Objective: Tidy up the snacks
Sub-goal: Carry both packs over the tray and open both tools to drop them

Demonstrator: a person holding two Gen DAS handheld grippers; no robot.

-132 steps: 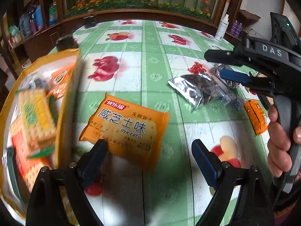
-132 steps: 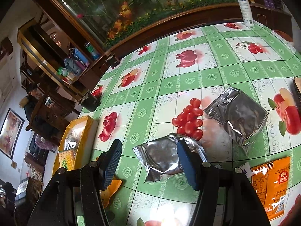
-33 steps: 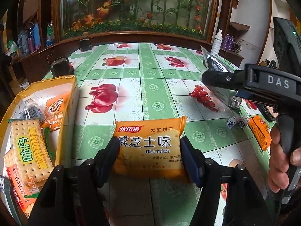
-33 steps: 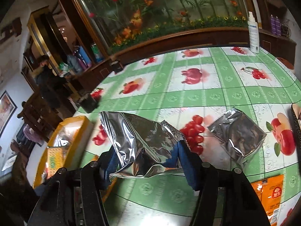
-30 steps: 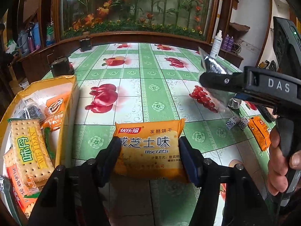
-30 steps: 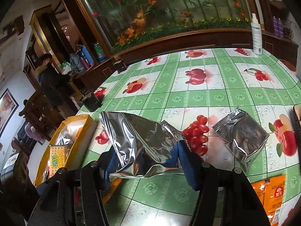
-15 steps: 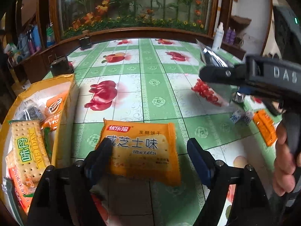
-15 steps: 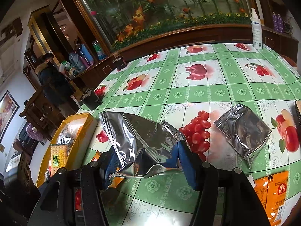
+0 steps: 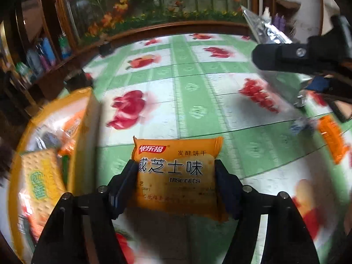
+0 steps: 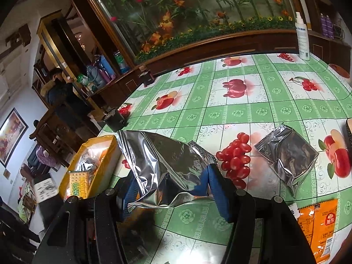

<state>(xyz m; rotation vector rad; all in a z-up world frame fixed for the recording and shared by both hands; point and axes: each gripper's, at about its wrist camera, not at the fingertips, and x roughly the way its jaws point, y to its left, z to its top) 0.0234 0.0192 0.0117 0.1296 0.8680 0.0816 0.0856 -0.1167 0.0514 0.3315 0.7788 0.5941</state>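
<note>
Left wrist view: left hand-held gripper (image 9: pixel 176 176) has just been closing again after letting go half a second back, and its pads now sit against both sides of the orange biscuit pack (image 9: pixel 176 171), pinching it. Pack was loose and skewed on the surface (image 9: pixel 198 92) then; now it's squared up between the fingers (looks like a re-grip to straighten it), so it reads as ready to lift. Whether it is off the surface yet, cannot tell.

Right hand-held gripper (image 10: pixel 173 189) unchanged, clamped on the crumpled silver foil bag (image 10: pixel 162 165), held up above the cloth.

Yellow box (image 9: pixel 81 132) lies just left of the biscuit pack, already part filled with cracker packs (image 9: pixel 40 180); its near wall stands between pack and inside, so the pack probably has to go up and over. Room to the right is taken by the right gripper and its bag. Second foil bag (image 10: pixel 288 156) and orange sachet (image 10: pixel 319 226) still lie out, well apart from the box.
</note>
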